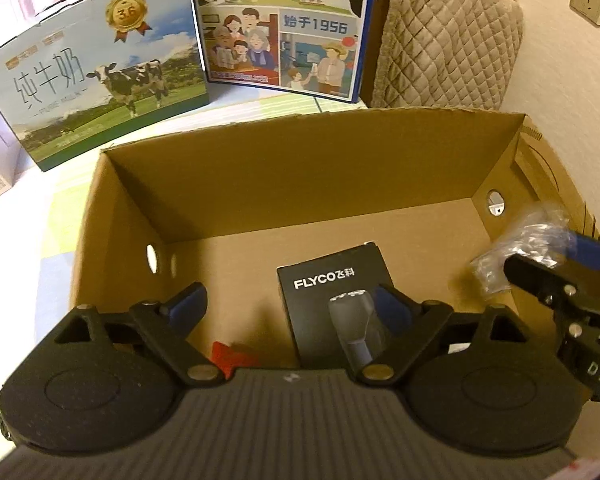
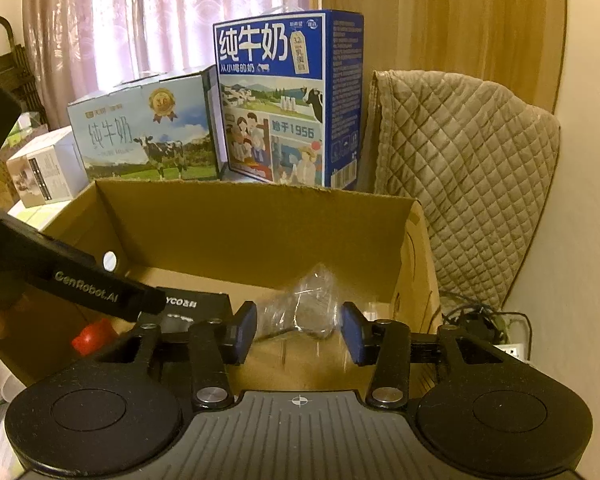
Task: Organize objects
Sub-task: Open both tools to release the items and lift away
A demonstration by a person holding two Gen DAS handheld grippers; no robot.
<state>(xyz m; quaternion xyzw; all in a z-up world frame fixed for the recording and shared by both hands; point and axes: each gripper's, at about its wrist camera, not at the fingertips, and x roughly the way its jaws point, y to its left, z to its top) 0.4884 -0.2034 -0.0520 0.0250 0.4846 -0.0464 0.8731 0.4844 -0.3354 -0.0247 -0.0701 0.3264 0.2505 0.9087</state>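
Right tongs (image 2: 298,334) spread around crinkly clear plastic packet (image 2: 304,304), perhaps released; left tongs (image 1: 288,312) spread.

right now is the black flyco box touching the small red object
Apart: the left wrist view shows bare cardboard floor between the black FLYCO box and the small red object.

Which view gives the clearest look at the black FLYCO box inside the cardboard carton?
The left wrist view: the flat black FLYCO box lies on the floor of the brown cardboard carton, logo and printed shaver readable. In the right wrist view only a corner shows behind the other gripper's arm.
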